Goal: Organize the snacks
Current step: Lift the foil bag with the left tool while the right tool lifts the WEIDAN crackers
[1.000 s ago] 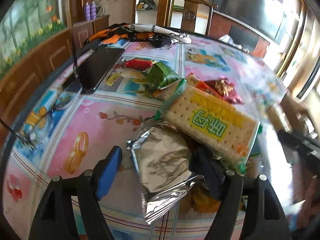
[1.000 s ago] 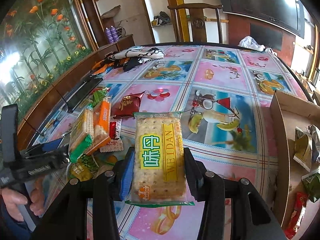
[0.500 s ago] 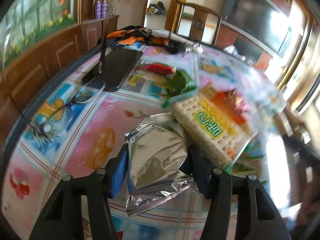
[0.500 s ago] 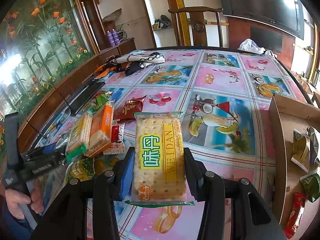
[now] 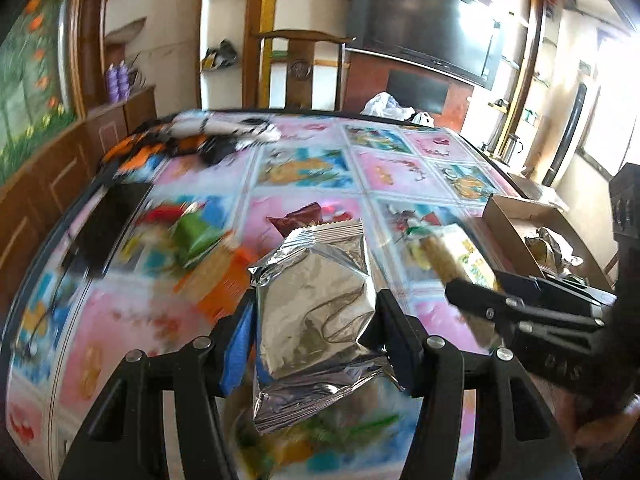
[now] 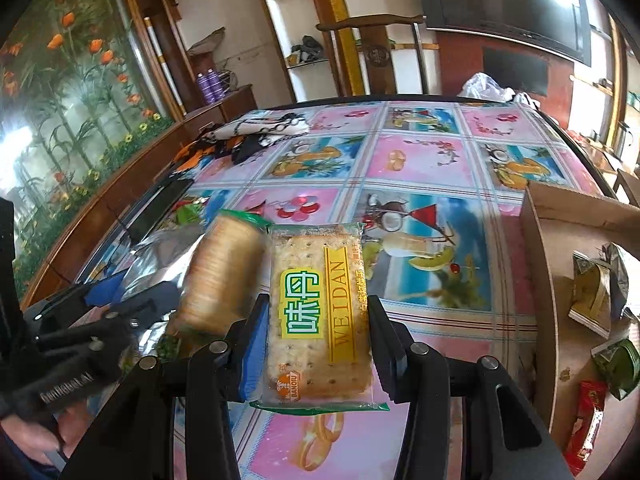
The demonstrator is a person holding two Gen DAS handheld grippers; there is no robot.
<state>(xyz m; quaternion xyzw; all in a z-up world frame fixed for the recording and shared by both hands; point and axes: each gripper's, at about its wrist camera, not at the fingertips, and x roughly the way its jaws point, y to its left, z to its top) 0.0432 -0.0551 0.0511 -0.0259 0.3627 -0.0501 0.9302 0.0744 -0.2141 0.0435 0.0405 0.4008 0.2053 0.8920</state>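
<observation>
My left gripper (image 5: 314,314) is shut on a crumpled silver foil packet (image 5: 316,304) and holds it above the table, amid motion blur. My right gripper (image 6: 318,316) is shut on a flat cracker pack (image 6: 318,312) with green and yellow lettering, held over the patterned tablecloth (image 6: 420,160). In the right wrist view the left gripper (image 6: 104,300) shows at the left with the foil packet (image 6: 160,256). A second cracker pack (image 6: 224,276) is blurred beside it. In the left wrist view the right gripper (image 5: 480,296) and its cracker pack (image 5: 452,256) are close on the right.
An open cardboard box (image 6: 536,264) stands at the table's right edge with several packets (image 6: 600,288) inside. Loose snacks lie on the left: a green packet (image 5: 196,236), an orange pack (image 5: 228,280), a dark red packet (image 5: 296,220). A black slab (image 5: 108,224) and bundled cloth (image 5: 208,136) lie beyond.
The left gripper closed on the silver packet, lifted it off the pile and swung right toward the right gripper. The right gripper kept still with its cracker pack.
</observation>
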